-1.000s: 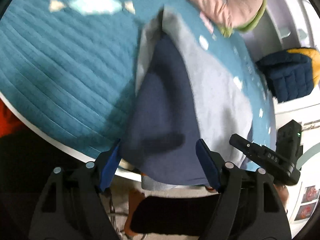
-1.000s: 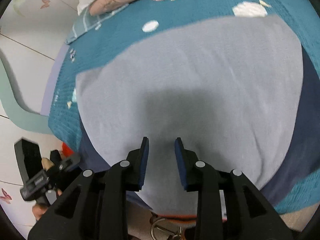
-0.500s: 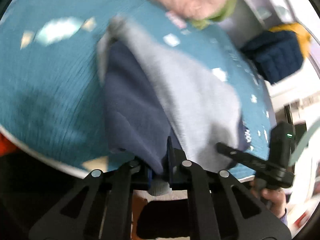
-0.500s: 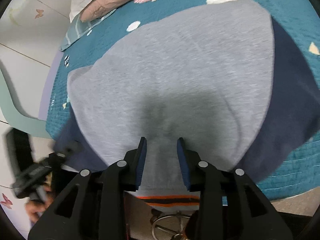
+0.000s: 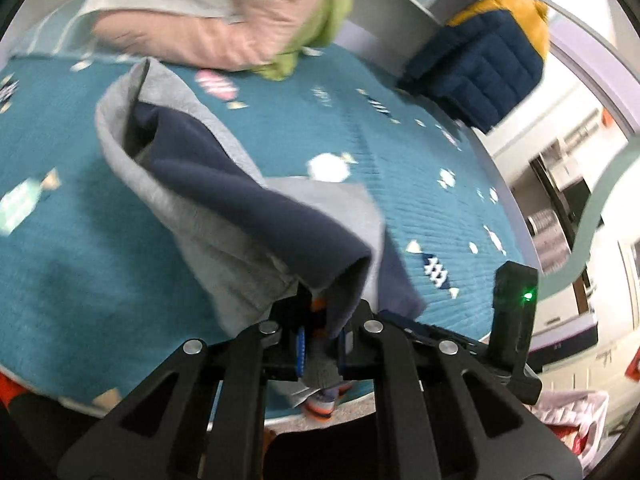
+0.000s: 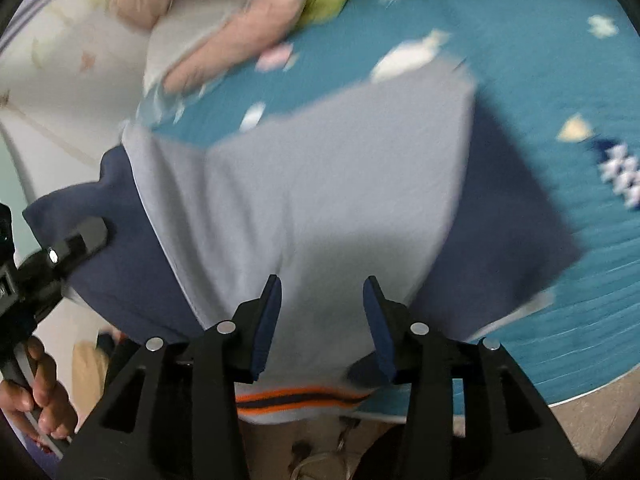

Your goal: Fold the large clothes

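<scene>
Sweater (image 6: 320, 184), grey with navy sleeves, lies on the teal bedspread (image 5: 400, 140), its near hem off the near edge. Left gripper (image 5: 322, 346) pinches a raised navy-and-grey fold; right gripper (image 6: 322, 320) is opening, pads clear of cloth. Folding looks barely begun.

My left tool (image 5: 322, 350) points steeply down, its jaws clamped tight on a bunched fold of cloth. My right tool (image 6: 322, 320) also angles down, its jaws opening with fabric lying between them. My left hand (image 6: 34, 396) grips its handle.
</scene>
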The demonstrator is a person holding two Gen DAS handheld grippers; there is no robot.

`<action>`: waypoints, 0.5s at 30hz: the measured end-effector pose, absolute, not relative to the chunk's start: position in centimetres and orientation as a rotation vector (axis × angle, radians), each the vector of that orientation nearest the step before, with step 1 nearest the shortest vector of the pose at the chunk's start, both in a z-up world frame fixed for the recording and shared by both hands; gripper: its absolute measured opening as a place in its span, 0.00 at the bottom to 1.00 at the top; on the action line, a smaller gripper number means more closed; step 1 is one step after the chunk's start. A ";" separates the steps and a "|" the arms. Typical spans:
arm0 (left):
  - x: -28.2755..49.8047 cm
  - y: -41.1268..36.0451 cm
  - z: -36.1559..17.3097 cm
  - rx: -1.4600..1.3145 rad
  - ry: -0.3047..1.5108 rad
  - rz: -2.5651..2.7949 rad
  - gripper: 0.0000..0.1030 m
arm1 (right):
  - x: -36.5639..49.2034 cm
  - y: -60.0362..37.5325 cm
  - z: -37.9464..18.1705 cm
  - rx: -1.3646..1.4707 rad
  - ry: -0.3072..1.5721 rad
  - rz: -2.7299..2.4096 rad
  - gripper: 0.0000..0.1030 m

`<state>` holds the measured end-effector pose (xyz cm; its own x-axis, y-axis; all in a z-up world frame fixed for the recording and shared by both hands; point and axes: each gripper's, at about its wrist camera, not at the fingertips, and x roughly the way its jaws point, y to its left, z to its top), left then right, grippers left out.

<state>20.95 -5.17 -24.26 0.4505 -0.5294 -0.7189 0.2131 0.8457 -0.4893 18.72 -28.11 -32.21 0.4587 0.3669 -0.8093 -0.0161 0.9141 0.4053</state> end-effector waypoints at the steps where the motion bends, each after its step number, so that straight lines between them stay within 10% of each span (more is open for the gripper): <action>1: 21.8 -7.1 -24.1 -0.342 1.006 -0.491 0.09 | 18.5 -29.3 -31.9 0.363 1.051 0.201 0.40; 15: 26.5 -24.9 -34.5 -0.277 1.280 -0.655 0.10 | 17.8 -41.7 -32.6 0.780 0.858 -0.140 0.47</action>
<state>26.46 -24.88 -34.50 0.1384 -0.5927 -0.7935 0.2975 0.7891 -0.5375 17.75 -41.74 -32.58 0.6635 0.1881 -0.7242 0.4086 0.7198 0.5613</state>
